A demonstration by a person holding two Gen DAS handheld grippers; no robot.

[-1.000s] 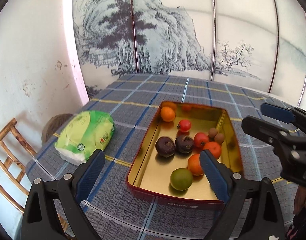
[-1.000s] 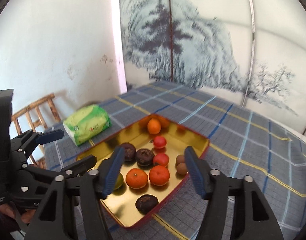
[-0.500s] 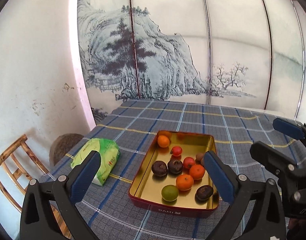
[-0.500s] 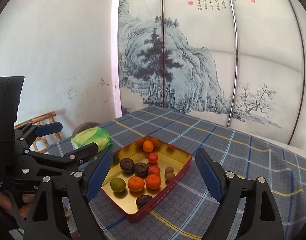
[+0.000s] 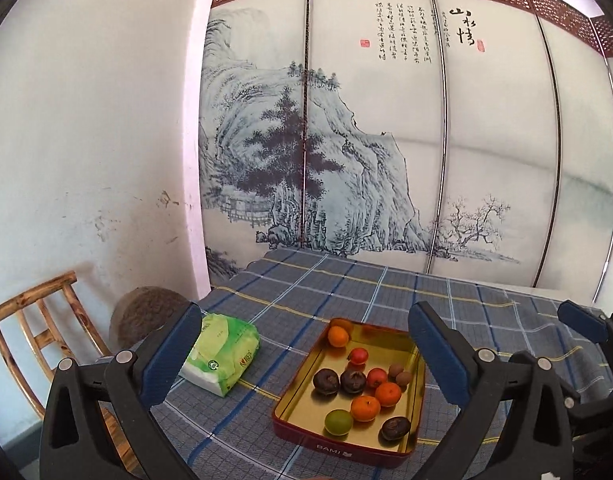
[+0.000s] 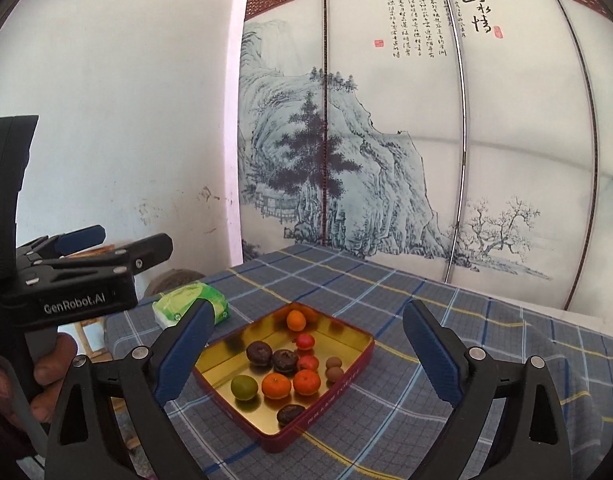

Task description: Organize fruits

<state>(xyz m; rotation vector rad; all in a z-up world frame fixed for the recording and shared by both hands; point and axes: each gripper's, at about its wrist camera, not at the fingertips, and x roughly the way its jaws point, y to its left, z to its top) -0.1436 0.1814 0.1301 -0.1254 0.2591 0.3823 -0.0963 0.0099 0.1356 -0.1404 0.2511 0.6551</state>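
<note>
A red tin (image 5: 338, 446) with a gold inside lies on the checked tablecloth and holds several fruits. Among them are three oranges (image 5: 365, 408), a green fruit (image 5: 338, 422), dark wrinkled fruits (image 5: 326, 381), small red ones (image 5: 357, 356) and brown ones (image 5: 398, 374). My left gripper (image 5: 303, 312) hangs open above and in front of the tin, holding nothing. My right gripper (image 6: 308, 308) is also raised before the tin (image 6: 334, 396); its jaws are opening and nothing is between them. Each gripper shows at the edge of the other's view.
A green tissue pack (image 5: 222, 354) lies on the cloth left of the tin. A wooden chair (image 5: 30, 332) and a round stool (image 5: 146, 312) stand by the white wall at the left. A painted folding screen (image 5: 386, 160) closes off the back.
Both grippers have lifted and drawn back from the tin, so it now looks smaller and lower. The right jaws have spread much wider, the left ones slightly.
</note>
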